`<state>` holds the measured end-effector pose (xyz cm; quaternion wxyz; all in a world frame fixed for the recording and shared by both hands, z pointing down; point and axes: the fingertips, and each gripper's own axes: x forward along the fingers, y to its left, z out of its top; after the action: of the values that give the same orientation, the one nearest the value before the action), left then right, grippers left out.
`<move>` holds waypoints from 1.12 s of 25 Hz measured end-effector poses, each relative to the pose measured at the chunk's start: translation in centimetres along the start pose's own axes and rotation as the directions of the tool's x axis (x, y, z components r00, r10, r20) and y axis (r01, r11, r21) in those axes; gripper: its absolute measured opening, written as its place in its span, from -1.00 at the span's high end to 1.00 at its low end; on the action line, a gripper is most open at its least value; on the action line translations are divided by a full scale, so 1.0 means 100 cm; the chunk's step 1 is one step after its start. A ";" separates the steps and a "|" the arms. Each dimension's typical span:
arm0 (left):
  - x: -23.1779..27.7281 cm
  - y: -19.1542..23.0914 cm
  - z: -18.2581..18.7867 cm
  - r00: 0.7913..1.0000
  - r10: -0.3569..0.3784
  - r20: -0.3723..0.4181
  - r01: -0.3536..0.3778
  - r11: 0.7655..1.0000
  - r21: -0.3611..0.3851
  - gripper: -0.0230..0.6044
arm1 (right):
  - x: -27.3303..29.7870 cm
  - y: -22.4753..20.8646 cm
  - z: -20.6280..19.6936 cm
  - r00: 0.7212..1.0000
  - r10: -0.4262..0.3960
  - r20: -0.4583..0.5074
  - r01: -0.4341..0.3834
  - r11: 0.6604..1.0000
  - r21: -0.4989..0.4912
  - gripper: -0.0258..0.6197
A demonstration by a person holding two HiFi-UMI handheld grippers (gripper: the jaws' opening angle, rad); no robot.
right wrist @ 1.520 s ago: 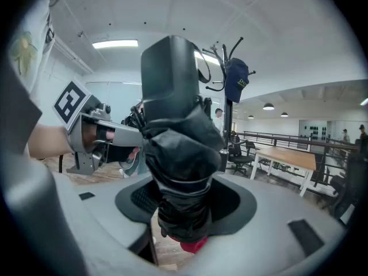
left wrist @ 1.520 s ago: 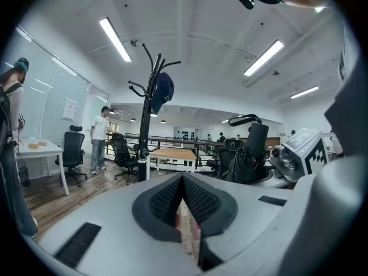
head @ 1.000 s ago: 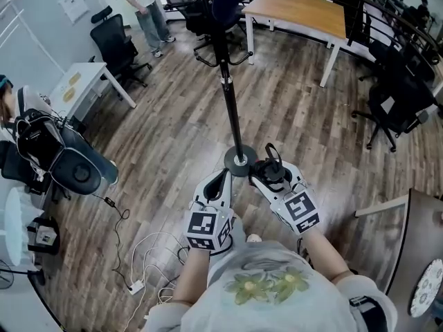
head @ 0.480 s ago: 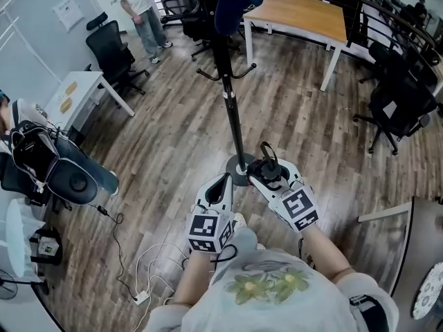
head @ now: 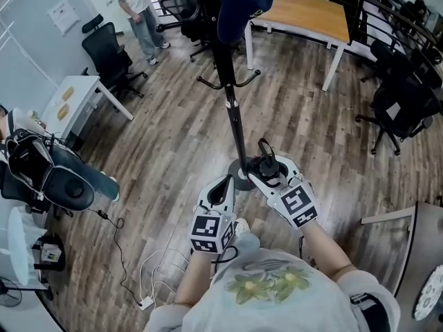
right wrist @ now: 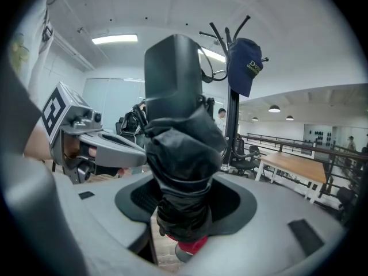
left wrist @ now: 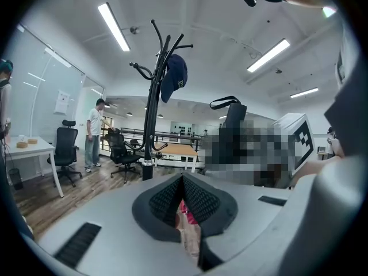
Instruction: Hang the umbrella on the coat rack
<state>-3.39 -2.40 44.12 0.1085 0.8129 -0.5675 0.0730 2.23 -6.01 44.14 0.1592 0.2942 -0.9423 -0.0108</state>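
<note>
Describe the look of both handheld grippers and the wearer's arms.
Both the left gripper and right gripper are light grey plastic shells tapering to a wedge, each carrying a cube of black-and-white square markers. Their pads are black and cross-hatched. The person wears a pale short-sleeved shirt with a green-yellow flower print.

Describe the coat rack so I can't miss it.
Near the wood-topped table stands the coat rack, a tall black pole on a round base. Unlike the office chairs around it, it has curved hooks and a navy cap on top.
</note>
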 end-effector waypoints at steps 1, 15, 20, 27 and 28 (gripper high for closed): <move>0.003 0.003 0.000 1.000 -0.002 0.001 0.002 1.000 -0.003 0.92 | 0.004 -0.002 0.001 1.000 -0.001 0.001 0.001 1.000 0.001 0.20; 0.037 0.044 0.000 1.000 -0.003 -0.002 0.003 1.000 -0.029 0.92 | 0.060 -0.027 0.001 1.000 0.001 -0.027 -0.001 1.000 -0.007 0.20; 0.042 0.063 0.004 1.000 -0.001 -0.002 0.001 1.000 -0.030 0.92 | 0.083 -0.027 0.002 0.999 0.004 -0.045 -0.005 1.000 -0.009 0.20; 0.056 0.085 0.011 1.000 -0.008 -0.010 0.008 1.000 -0.017 0.92 | 0.109 -0.036 -0.001 0.998 -0.002 -0.063 0.003 1.000 0.009 0.20; 0.059 0.087 0.013 1.000 -0.012 -0.009 0.012 1.000 -0.014 0.92 | 0.112 -0.038 -0.002 0.998 -0.007 -0.066 0.008 1.000 0.012 0.20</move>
<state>-9.57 -10.94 45.14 0.1172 0.8152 -0.5626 0.0719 -4.30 -15.45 47.24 0.1884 0.2989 -0.9355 0.0041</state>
